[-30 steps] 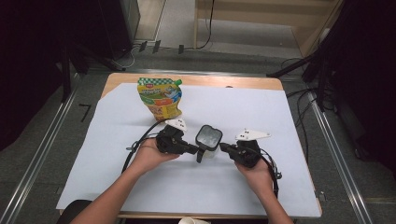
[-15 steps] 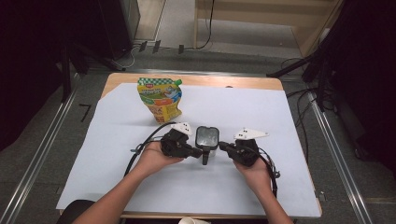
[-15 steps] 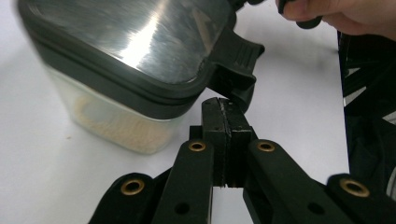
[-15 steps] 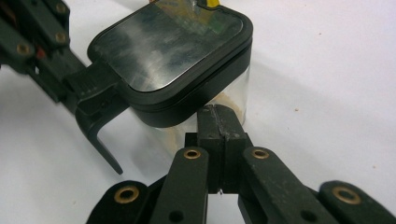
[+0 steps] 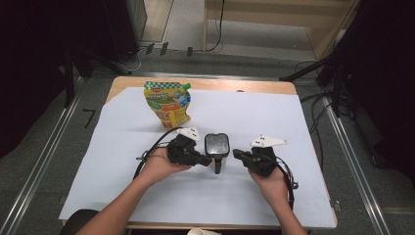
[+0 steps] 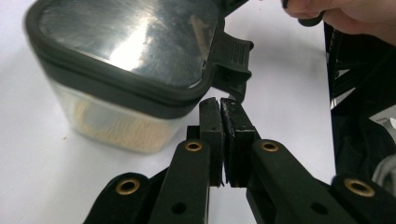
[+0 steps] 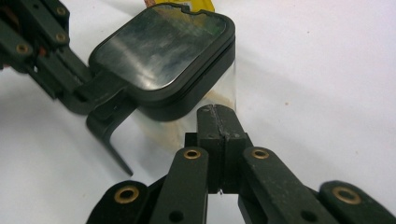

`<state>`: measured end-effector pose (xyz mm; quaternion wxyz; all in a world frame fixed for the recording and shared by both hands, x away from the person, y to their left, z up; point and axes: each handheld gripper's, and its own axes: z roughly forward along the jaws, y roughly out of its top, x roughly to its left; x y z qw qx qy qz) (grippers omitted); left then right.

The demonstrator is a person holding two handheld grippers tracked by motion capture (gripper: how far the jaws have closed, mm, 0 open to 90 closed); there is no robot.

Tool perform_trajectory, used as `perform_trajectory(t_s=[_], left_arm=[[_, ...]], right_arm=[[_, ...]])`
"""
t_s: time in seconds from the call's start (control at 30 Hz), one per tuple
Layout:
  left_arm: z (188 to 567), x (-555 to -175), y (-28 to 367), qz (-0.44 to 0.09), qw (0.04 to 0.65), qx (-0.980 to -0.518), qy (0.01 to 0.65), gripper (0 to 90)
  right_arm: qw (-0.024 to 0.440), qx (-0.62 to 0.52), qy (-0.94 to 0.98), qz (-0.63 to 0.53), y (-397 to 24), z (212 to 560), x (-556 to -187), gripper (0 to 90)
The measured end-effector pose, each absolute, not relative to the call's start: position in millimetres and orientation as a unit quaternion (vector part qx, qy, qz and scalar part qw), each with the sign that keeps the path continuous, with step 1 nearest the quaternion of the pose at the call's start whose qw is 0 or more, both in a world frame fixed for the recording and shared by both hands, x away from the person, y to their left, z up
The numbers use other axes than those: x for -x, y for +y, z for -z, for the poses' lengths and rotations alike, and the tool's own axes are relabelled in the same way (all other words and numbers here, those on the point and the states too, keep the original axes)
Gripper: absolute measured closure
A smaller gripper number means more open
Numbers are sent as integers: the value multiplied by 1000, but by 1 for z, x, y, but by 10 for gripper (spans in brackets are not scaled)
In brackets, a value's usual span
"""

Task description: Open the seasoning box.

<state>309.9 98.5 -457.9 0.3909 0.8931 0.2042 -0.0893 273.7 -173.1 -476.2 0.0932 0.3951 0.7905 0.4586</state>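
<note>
Both tongs are pressed together, empty, flanking the lidded container [image 5: 217,145] mid-desk [image 5: 303,205]. The left tongs [image 6: 220,108] have nudged in to the lid's latch [image 6: 231,58] since a second ago; right tongs [image 7: 217,119] sit against its clear wall, so unlatching looks next

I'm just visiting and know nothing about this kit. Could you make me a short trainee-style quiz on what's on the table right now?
1. True or false: the pouch lies flat on the sheet.
2. What sits between the left gripper and the right gripper?
A. a mug
B. a lidded box
C. a spoon
3. How do the jaws of both grippers stand: open or shut?

Key
1. False: it stands upright near the table's far edge.
2. B: a clear box with a black lid, its latch hanging down at the side.
3. Shut, with nothing between them.
</note>
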Motion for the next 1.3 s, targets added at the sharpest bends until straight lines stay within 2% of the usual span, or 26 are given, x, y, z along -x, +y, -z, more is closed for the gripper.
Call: perform_trajectory(t_s=[0.2, 0.43, 0.53, 0.63, 0.9, 1.3], left_arm=[[450, -310, 108, 89, 389, -895, 199, 847], [440, -315, 121, 91, 402, -887, 211, 690], [438, -319, 126, 86, 402, -888, 206, 656], [437, -321, 129, 81, 402, -889, 205, 584], [439, -325, 133, 65, 404, -890, 203, 506], [441, -327, 134, 61, 407, -888, 204, 470]], right_arm=[[87, -389, 791, -464, -171, 471, -258, 900], [84, -367, 804, -459, -151, 469, -236, 900], [84, -363, 807, -458, -147, 471, -234, 900], [85, -363, 809, -454, -140, 474, -233, 900], [77, -359, 809, -459, -128, 478, -231, 900], [80, -357, 813, -452, -110, 486, -231, 900]])
